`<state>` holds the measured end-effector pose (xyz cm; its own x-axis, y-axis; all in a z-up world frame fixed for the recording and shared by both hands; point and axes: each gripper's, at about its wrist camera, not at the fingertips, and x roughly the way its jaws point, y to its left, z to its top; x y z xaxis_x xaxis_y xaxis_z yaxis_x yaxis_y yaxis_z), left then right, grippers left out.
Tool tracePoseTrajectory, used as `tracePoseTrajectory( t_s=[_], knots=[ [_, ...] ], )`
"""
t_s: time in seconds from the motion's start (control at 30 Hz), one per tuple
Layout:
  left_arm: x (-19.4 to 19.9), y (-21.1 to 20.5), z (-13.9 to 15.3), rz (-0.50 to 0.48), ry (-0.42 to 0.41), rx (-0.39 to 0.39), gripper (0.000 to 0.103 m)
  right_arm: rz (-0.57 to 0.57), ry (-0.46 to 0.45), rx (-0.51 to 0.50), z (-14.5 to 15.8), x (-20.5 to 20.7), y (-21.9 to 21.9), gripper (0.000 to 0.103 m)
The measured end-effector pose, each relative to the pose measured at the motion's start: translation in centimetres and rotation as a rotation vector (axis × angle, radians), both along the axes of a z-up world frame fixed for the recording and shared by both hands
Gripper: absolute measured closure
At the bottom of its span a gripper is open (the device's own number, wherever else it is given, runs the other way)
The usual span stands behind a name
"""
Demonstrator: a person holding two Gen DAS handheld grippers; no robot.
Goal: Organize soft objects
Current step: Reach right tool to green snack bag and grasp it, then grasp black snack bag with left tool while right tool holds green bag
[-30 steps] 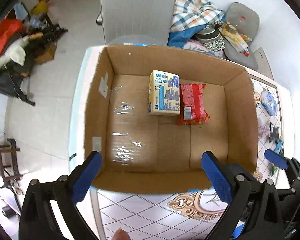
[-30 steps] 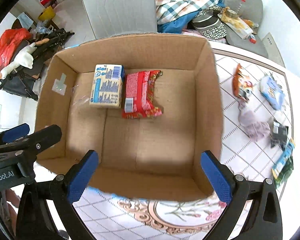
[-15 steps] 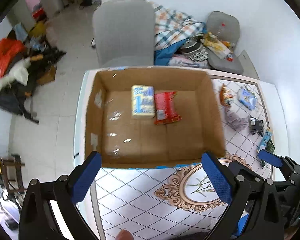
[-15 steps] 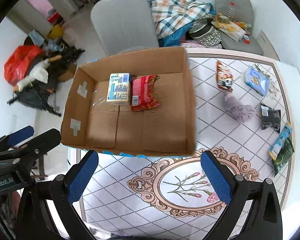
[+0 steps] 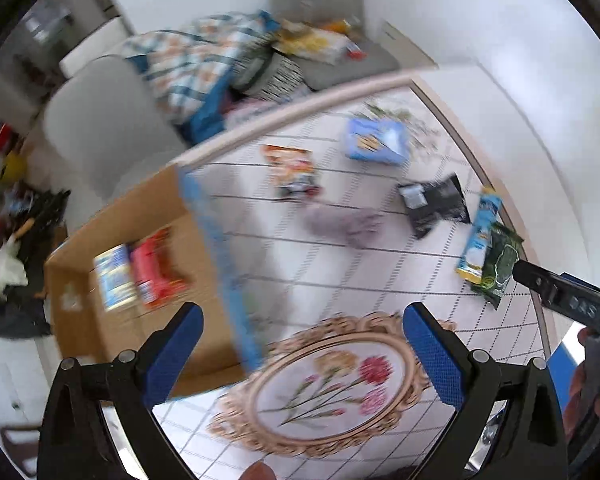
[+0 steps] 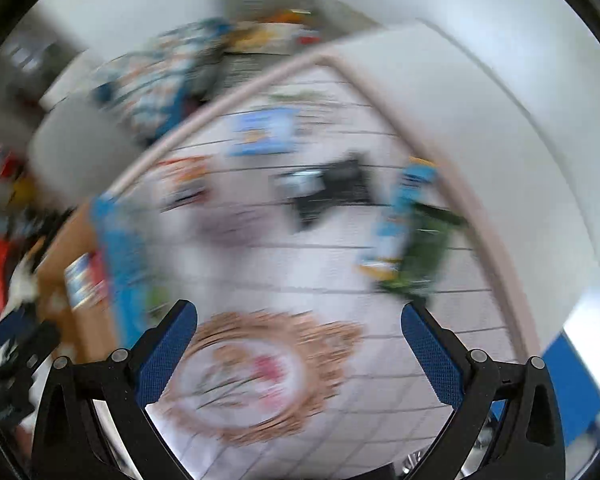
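Note:
A cardboard box (image 5: 80, 320) stands at the table's left and holds a blue-white pack (image 5: 114, 282) and a red pack (image 5: 156, 276). Loose on the patterned cloth lie an orange snack bag (image 5: 292, 168), a blue pack (image 5: 376, 140), a grey-purple cloth (image 5: 344, 222), a black pouch (image 5: 434, 202), a blue-yellow stick pack (image 5: 478, 240) and a green pack (image 5: 500, 266). My left gripper (image 5: 304, 350) is open and empty above the flower medallion. My right gripper (image 6: 300, 350) is open and empty; its view is blurred, with the black pouch (image 6: 328, 186) and green pack (image 6: 420, 260) ahead.
A grey chair (image 5: 100, 124) stands behind the table beside a pile of plaid cloth (image 5: 192, 64) and a cushion (image 5: 320, 12). A white wall rises on the right. The right gripper's body (image 5: 568, 304) shows at the right edge of the left wrist view.
Both grippers have pulled back from above the box and swung right over the table. The loose packs now sit in the middle of both views. Both stay open.

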<state>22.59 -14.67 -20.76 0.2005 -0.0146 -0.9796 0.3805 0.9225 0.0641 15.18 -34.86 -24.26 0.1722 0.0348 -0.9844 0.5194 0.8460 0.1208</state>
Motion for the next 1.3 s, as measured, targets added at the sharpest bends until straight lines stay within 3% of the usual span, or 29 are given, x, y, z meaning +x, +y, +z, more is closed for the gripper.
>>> tracePoseTrajectory(
  t_s=[0.17,0.3,0.37,0.4,0.47,0.5,0.57,0.73,0.8,0.9,1.0,1.07,1.3],
  knots=[
    [2.7,-9.0,-5.7,-0.159,0.040,0.101,0.001,-0.138,0.114,0.118,-8.4,-0.4,-7.4,0.000],
    [4.5,-14.9,-9.7,-0.346,0.072,0.186,0.001,-0.174,0.162,0.197,-13.0,-0.4,-9.4,0.003],
    [5.1,-17.7,-11.8,-0.440,0.083,0.228,0.001,-0.185,0.190,0.223,-14.8,-0.5,-10.0,0.012],
    [5.4,-18.6,-12.7,-0.473,0.094,0.243,0.001,-0.187,0.200,0.241,-15.5,-0.6,-10.2,0.015],
    [5.8,-20.5,-14.8,-0.538,0.125,0.274,0.001,-0.196,0.202,0.267,-16.3,-0.9,-10.6,0.035],
    [5.9,-21.3,-15.7,-0.568,0.139,0.286,0.001,-0.199,0.205,0.271,-16.7,-1.1,-10.8,0.039],
    [5.9,-22.7,-17.6,-0.632,0.161,0.317,0.001,-0.207,0.200,0.286,-16.9,-1.4,-11.3,0.045],
    [5.3,-24.6,-20.8,-0.725,0.218,0.343,0.001,-0.170,0.216,0.276,-17.1,-1.5,-12.1,0.045],
    [5.5,-24.7,-21.4,-0.714,0.252,0.336,0.029,-0.168,0.217,0.288,-17.2,-1.6,-12.4,0.045],
    [6.7,-24.2,-21.3,-0.586,0.307,0.281,0.038,-0.172,0.212,0.300,-17.5,-1.6,-13.5,0.045],
    [8.2,-22.0,-21.1,-0.358,0.394,0.218,0.040,-0.169,0.204,0.289,-17.5,-1.6,-14.3,0.046],
    [8.4,-20.7,-21.2,-0.254,0.440,0.189,0.040,-0.167,0.197,0.269,-17.3,-1.4,-13.9,0.055],
    [6.3,-19.9,-21.9,-0.274,0.449,0.150,0.034,-0.204,0.191,0.285,-17.5,-1.0,-14.3,0.051]
  ],
)
